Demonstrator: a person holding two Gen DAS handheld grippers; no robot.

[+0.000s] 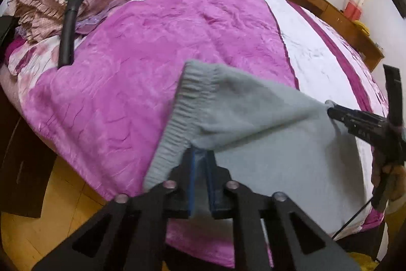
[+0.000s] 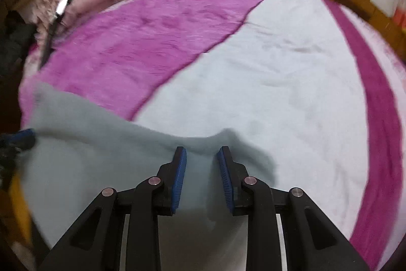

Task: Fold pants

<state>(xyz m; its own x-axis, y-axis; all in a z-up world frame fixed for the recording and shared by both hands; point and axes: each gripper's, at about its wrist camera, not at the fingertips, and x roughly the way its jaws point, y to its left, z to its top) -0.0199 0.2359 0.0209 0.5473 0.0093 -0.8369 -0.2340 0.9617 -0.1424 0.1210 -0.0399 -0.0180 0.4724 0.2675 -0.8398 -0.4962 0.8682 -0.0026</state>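
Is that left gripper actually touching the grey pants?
Touching. In the left wrist view the left gripper has its blue pads pinched shut on the grey pants, just beside the ribbed waistband.

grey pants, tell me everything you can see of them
The grey pants look like soft, fleecy knit with a ribbed band along one edge. They lie partly lifted over the pink blanket and white sheet on the bed, stretched between both tongs. The left tongs are shut on the fabric beside the ribbed band; the right tongs grip a bunched fold at another edge. The rest drapes loosely, slightly creased.
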